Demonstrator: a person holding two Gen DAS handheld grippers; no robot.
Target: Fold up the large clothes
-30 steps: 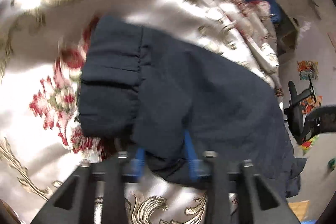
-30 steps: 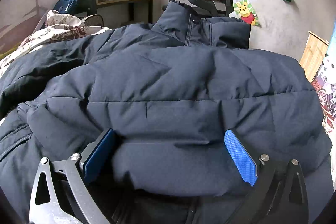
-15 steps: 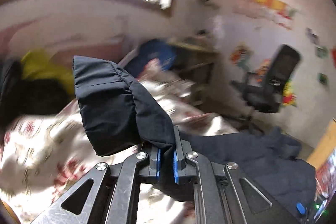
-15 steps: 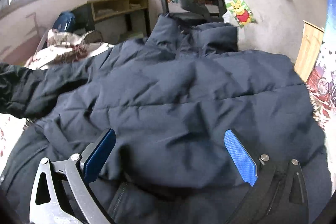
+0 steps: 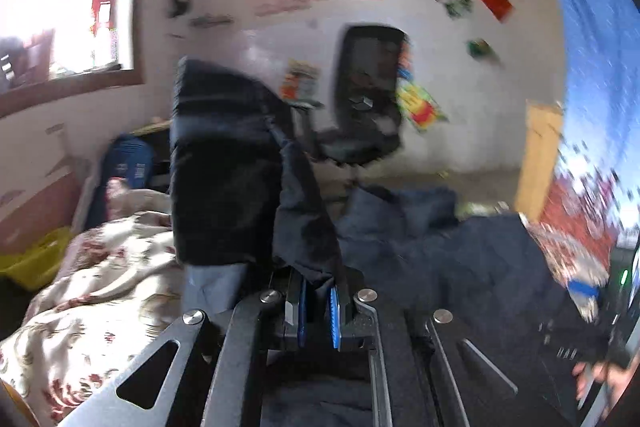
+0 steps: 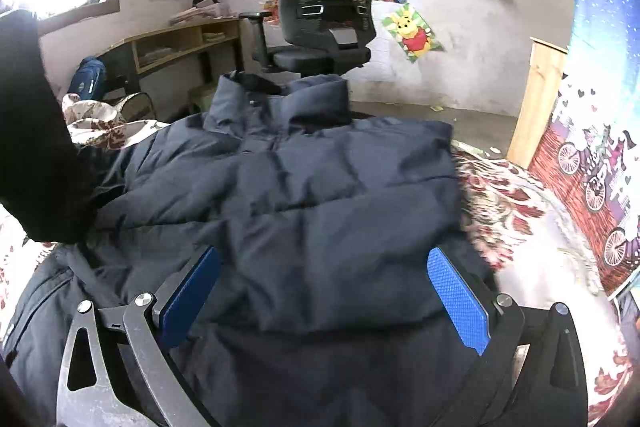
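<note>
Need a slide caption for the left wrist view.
Left gripper pinches the jacket sleeve, lifted above the floral bedspread.

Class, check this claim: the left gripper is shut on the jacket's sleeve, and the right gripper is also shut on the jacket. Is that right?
Only the last part is wrong. The right wrist view shows the right gripper open, its jaws wide apart over the jacket. The left gripper is indeed shut on the sleeve.

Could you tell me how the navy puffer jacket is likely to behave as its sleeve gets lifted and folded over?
The sleeve droops over the left gripper, so it is probably floppy. The jacket has puffed quilted panels, so it likely springs back rather than lying flat. Its smooth shell may slide on the floral bedspread.
</note>
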